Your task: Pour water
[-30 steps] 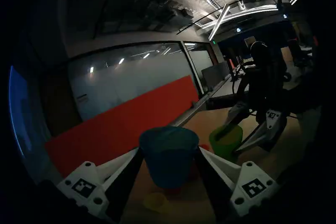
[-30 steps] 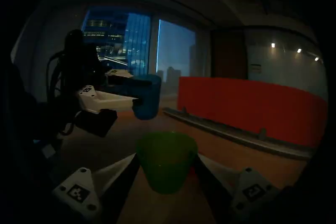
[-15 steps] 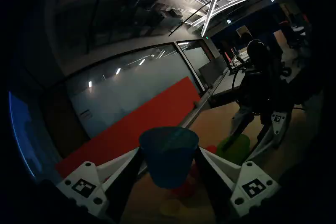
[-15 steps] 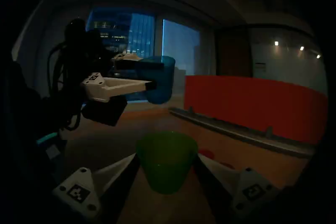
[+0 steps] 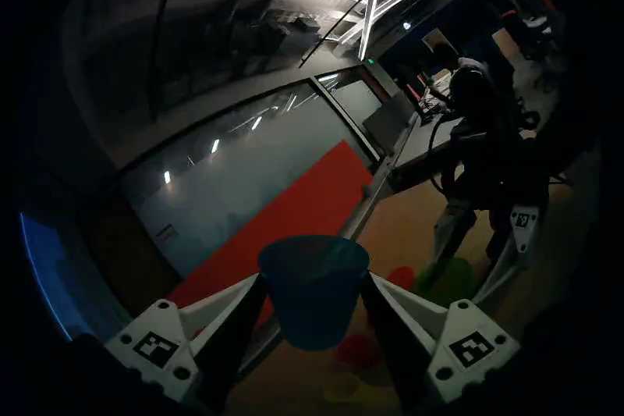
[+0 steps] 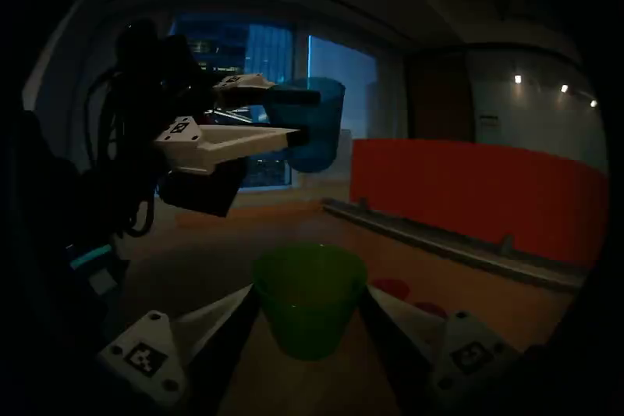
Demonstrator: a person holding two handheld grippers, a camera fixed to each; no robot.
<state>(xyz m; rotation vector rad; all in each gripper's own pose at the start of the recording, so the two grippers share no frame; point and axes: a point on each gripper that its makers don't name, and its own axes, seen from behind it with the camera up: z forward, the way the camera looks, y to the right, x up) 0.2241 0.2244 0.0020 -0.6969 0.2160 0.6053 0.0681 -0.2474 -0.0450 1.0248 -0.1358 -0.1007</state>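
A blue cup (image 5: 313, 289) stands upright between the white fingers of my left gripper (image 5: 312, 299), which is shut on it. My right gripper (image 6: 310, 314) is shut on a green cup (image 6: 310, 308), also upright, over a brown table (image 6: 234, 244). In the right gripper view the left gripper (image 6: 288, 123) holds the blue cup (image 6: 310, 133) up and to the left, higher than the green cup. In the left gripper view the green cup (image 5: 451, 279) and the right gripper (image 5: 468, 268) lie low at the right.
A red panel (image 6: 483, 197) and a grey rail (image 6: 437, 240) run along the table's far side. Small red discs (image 6: 394, 288) and a yellowish one (image 5: 342, 385) lie on the table. Dark windows (image 6: 265, 72) stand behind. A person (image 5: 476, 143) is at the right.
The left gripper has risen with the blue cup and come closer above the green cup. The right gripper with the green cup has stayed about where it was.
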